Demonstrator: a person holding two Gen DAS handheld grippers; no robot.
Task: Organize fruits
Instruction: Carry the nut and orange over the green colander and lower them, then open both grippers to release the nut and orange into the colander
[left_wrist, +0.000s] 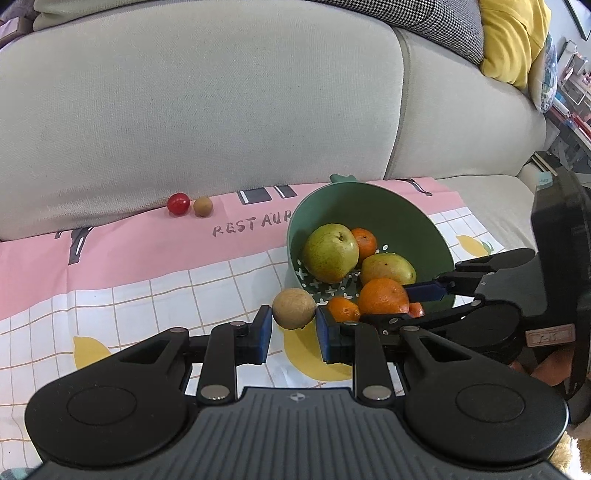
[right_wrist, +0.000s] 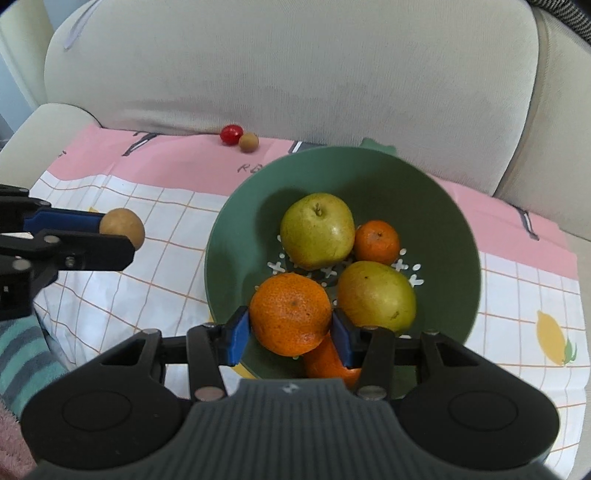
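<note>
Orange (right_wrist: 291, 314) between right jaws, over bowl (right_wrist: 436, 206)

Both wrist fisheyes look steeply down, close over the green plastic colander bowl (left_wrist: 369, 206) (right_wrist: 369, 173), the grey sofa at twelve o'clock.

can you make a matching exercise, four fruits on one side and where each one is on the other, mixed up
Things:
1. brown round fruit
2. big orange
3. cherry tomato
4. green pear

Places:
A. loose in the green bowl, beside a small orange
B. on the pink cloth by the sofa back, outside the bowl
C. between the pads of the left gripper
D. between the pads of the right gripper, over the bowl

Pairs: 1-C, 2-D, 3-B, 4-A
</note>
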